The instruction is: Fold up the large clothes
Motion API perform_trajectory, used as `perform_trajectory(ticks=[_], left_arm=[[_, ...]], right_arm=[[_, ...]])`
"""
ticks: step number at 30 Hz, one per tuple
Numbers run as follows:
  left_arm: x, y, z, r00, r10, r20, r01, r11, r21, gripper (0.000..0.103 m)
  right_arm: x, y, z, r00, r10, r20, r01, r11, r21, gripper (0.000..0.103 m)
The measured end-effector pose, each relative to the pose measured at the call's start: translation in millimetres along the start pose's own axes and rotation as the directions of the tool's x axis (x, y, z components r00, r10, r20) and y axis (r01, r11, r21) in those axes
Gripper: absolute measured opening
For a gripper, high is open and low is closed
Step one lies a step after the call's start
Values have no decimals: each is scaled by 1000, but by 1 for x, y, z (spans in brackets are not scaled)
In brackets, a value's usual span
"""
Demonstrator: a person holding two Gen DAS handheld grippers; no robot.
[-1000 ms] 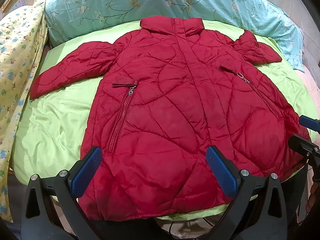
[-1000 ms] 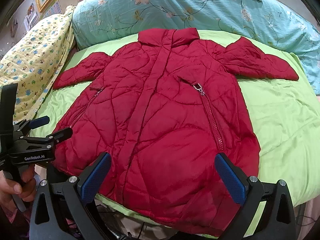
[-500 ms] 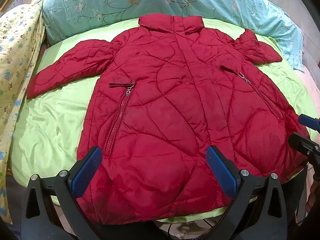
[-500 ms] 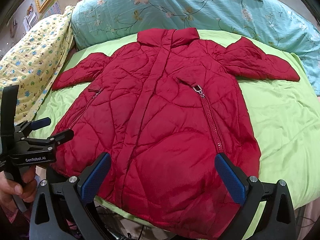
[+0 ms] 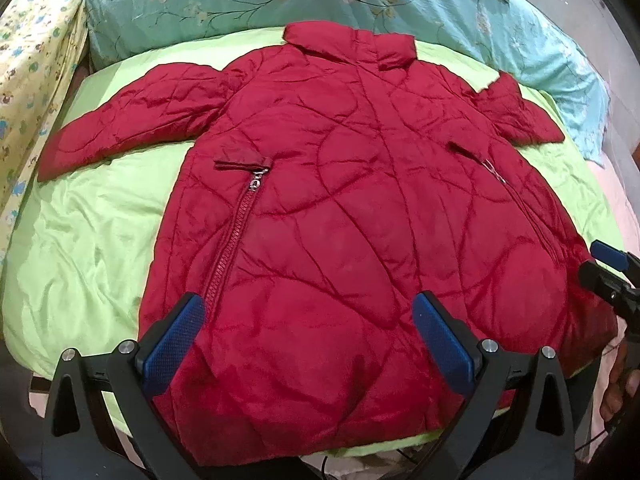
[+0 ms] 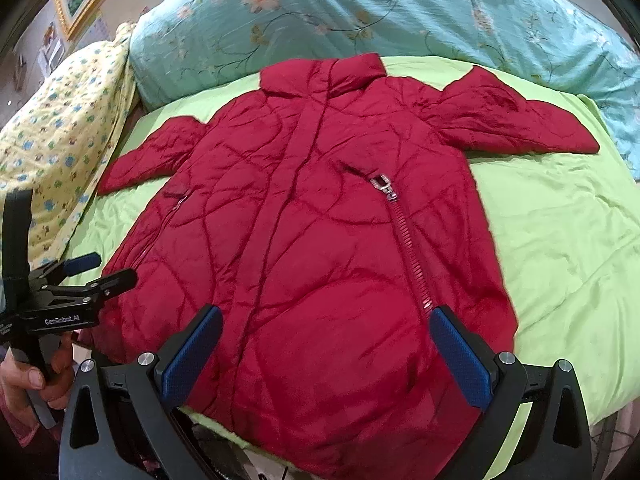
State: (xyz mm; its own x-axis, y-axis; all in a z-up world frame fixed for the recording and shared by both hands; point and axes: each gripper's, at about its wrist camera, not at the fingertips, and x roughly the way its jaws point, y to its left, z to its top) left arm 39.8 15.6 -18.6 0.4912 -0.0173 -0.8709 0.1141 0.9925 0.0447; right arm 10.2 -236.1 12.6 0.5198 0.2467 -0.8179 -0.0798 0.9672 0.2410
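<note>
Open green sheet [image 5: 84, 240] left of red coat [image 5: 360, 220] — clear, below the spread left sleeve [image 5: 132, 120]. Wide bare sheet right of coat in right wrist view, below the right sleeve [image 6: 512, 124]. Far edge blocked by teal floral quilt [image 6: 360, 20]; left flank hemmed by yellow printed blanket [image 6: 60, 120]. Near hem overhanging the bed edge — left claw [image 5: 308, 344] and right claw [image 6: 326, 356] spread wide above it, not touching.

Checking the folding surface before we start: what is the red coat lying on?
The red coat lies flat on a light green sheet, which shows all around it. Whatever lies beneath the coat's body is covered and cannot be seen.
</note>
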Motion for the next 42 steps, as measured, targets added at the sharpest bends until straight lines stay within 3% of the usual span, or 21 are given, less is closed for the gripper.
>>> perform_trajectory(ticks=[5, 12, 17, 32, 37, 42], left_arm=[[7, 10, 10, 1000, -1, 2, 1, 1000, -30, 103], [21, 18, 27, 998, -66, -9, 65, 995, -79, 103], [29, 19, 40, 997, -78, -3, 77, 993, -90, 103], [51, 19, 67, 995, -99, -1, 99, 989, -106, 103], [59, 14, 72, 995, -95, -8, 93, 991, -99, 103], [68, 3, 73, 999, 1, -33, -2, 999, -41, 103]], right_arm=[[1, -25, 15, 999, -34, 27, 33, 999, 32, 103], [4, -65, 37, 998, -39, 40, 34, 992, 120, 103], [4, -98, 57, 994, -48, 96, 32, 986, 165, 103], [14, -235, 120, 974, -117, 194, 31, 917, 398, 102], [26, -278, 135, 968, -146, 204, 33, 882, 471, 89], [46, -330, 145, 962, -176, 208, 27, 819, 573, 65]])
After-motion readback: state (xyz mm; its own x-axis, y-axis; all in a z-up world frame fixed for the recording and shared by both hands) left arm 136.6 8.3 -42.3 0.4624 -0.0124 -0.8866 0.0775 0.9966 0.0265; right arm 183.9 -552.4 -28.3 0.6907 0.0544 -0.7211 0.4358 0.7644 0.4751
